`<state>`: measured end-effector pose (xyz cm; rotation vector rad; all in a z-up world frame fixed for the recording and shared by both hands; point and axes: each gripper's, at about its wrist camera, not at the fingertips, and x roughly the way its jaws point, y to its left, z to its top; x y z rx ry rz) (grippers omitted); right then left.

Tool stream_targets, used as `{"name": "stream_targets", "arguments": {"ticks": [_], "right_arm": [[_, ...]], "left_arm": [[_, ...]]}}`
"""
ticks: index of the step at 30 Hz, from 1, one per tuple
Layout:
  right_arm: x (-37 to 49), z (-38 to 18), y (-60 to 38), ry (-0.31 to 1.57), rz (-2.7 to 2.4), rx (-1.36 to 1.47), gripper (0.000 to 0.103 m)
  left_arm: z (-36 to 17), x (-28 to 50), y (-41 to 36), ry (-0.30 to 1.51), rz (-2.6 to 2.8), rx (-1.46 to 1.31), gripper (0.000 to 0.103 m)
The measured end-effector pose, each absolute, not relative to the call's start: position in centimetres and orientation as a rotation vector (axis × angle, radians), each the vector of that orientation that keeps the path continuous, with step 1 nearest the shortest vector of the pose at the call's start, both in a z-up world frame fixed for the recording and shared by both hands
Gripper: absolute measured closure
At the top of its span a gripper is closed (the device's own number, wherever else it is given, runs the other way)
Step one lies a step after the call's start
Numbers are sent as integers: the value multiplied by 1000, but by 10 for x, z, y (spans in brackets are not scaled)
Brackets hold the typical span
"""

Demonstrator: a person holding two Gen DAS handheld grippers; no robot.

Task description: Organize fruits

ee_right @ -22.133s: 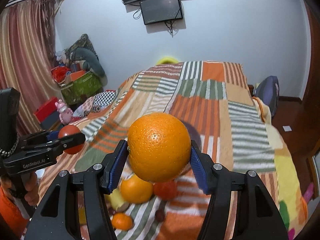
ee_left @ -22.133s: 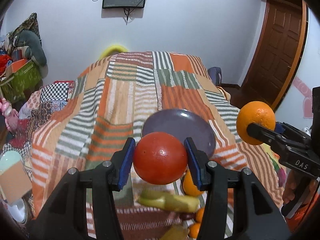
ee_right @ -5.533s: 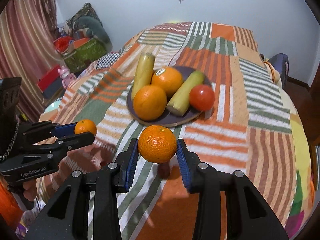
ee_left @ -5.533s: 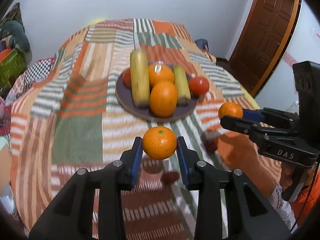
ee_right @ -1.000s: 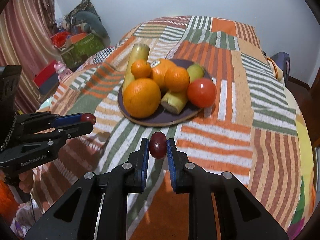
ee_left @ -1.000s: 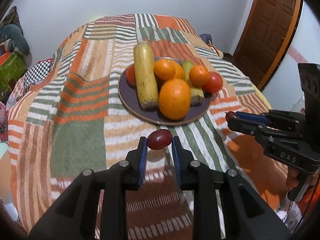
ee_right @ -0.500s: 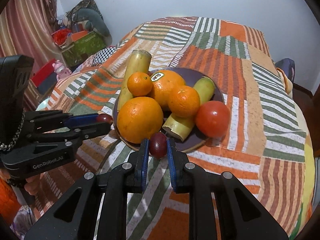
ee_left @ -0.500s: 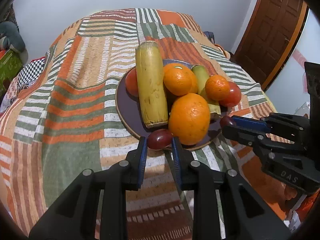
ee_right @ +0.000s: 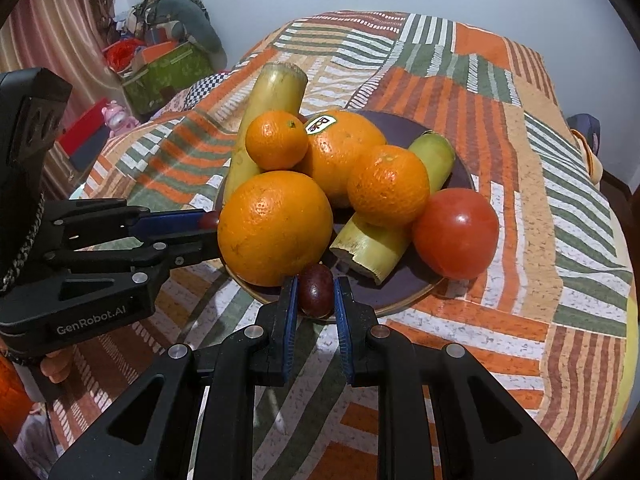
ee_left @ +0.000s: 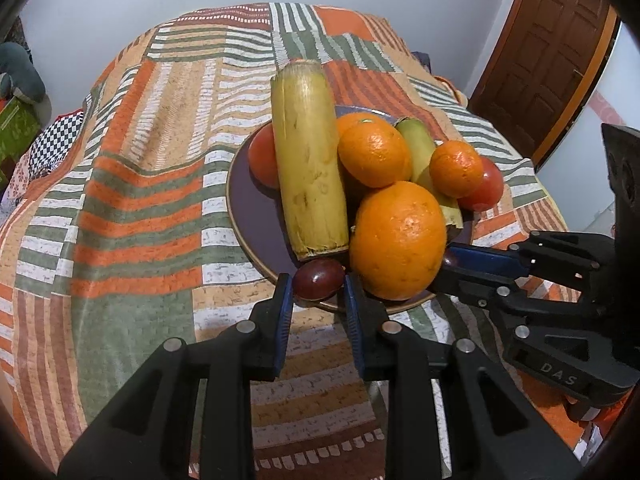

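A purple plate (ee_left: 240, 208) (ee_right: 404, 300) on the striped bedspread holds a big orange (ee_left: 398, 240) (ee_right: 276, 226), mandarins, two yellow-green stalk pieces and tomatoes. My left gripper (ee_left: 316, 282) has a small dark red fruit (ee_left: 318, 283) between its pads at the plate's near rim, just below the long stalk piece (ee_left: 308, 160). Its jaws are opening, and the pads still seem to touch the fruit. My right gripper (ee_right: 316, 292) is shut on a second small dark red fruit (ee_right: 316, 290), low over the near rim beside the big orange.
Each gripper shows in the other's view: the right gripper (ee_left: 452, 258) against the big orange's right side, the left gripper (ee_right: 208, 222) against its left. A brown door (ee_left: 552, 52) stands at the right. Boxes and clutter (ee_right: 160, 68) sit left of the bed.
Both grippers have come forward and down from the open bedspread to the plate's near rim, each carrying its dark red fruit. The left pads stand a touch wider apart.
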<state>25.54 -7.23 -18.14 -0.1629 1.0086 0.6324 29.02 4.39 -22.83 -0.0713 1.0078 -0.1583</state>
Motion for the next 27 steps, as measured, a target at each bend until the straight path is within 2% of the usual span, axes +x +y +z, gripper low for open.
{"name": "stream_targets", "arguments": {"ticks": [2, 5, 8, 14, 20, 27], "right_arm": [[256, -182, -71, 1019, 638, -166, 85], [255, -181, -69, 1018, 641, -192, 80], [254, -178, -70, 1018, 644, -187, 73], [246, -160, -80, 982, 624, -152, 73], [226, -106, -99, 854, 585, -114, 73], [177, -28, -118, 640, 562, -81, 73]], "left_arm": [[-229, 291, 45, 1014, -138, -66, 66], [-230, 292, 47, 1019, -133, -74, 62], [-226, 287, 49, 1014, -135, -84, 62], [-196, 264, 49, 945, -124, -86, 62], [-135, 228, 50, 805, -110, -107, 62], [-46, 162, 42, 559, -63, -86, 62]]}}
